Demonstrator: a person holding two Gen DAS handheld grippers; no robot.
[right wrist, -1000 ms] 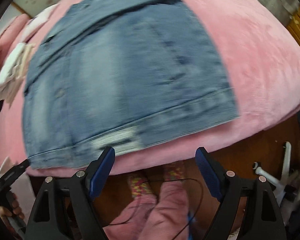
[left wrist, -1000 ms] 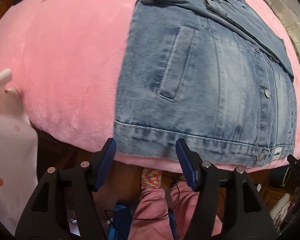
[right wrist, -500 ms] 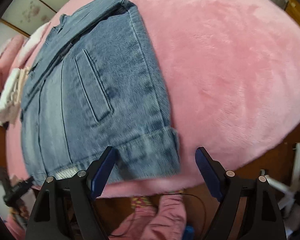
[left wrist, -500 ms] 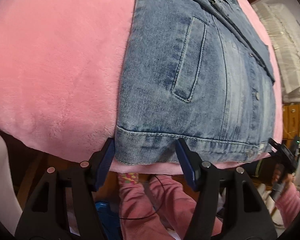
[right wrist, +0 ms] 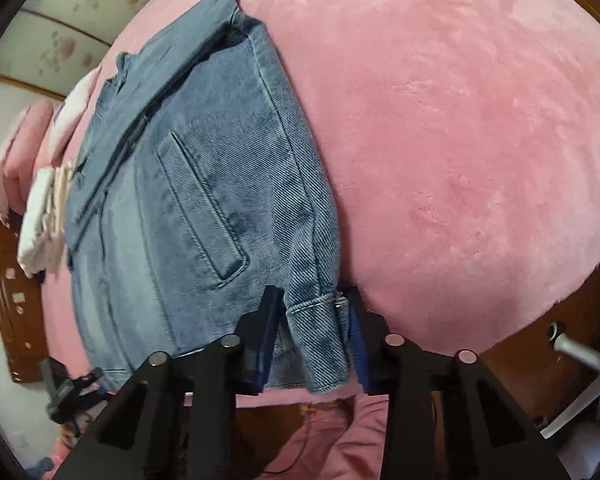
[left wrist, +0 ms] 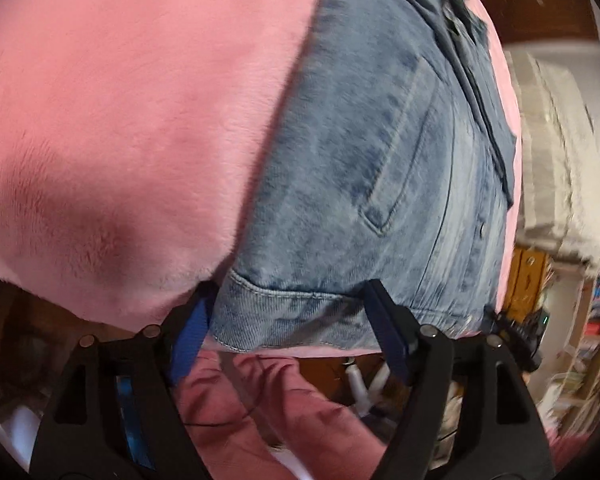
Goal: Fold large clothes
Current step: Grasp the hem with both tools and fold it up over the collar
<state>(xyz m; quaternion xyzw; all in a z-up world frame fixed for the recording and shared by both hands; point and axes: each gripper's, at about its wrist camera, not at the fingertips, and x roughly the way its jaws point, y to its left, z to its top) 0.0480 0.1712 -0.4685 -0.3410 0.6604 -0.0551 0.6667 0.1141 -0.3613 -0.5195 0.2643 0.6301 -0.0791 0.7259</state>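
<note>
Right tool (right wrist: 310, 320) has just been closing and now pinches the bottom hem corner of the denim jacket (right wrist: 204, 200), its blue pads (right wrist: 266, 340) pressed in on either side of a raised fold of the waistband at the jacket's right edge. Left tool (left wrist: 288, 316) stands wide apart, having just been opening further; the jacket's (left wrist: 380, 160) other hem corner sits between its blue pads (left wrist: 186, 340), but the pads do not press on the cloth, the left one lying just outside the side seam and the right one over the hem band. The jacket lies front up and flat on a pink plush blanket (right wrist: 460, 120), hem toward the cameras at the near edge, collar at the far end, with a slanted welt pocket (right wrist: 204, 208) and a buttoned front placket showing. In the right wrist view, folded white cloth (right wrist: 44, 216) rests on the blanket beside the jacket's far left side, and the other tool shows small at the lower left. Below the blanket edge are the person's pink trousers (left wrist: 284, 408) and a thin black cable (left wrist: 236, 412). The left wrist view is blurred, with a shelf of books (left wrist: 592, 320) at the right
</note>
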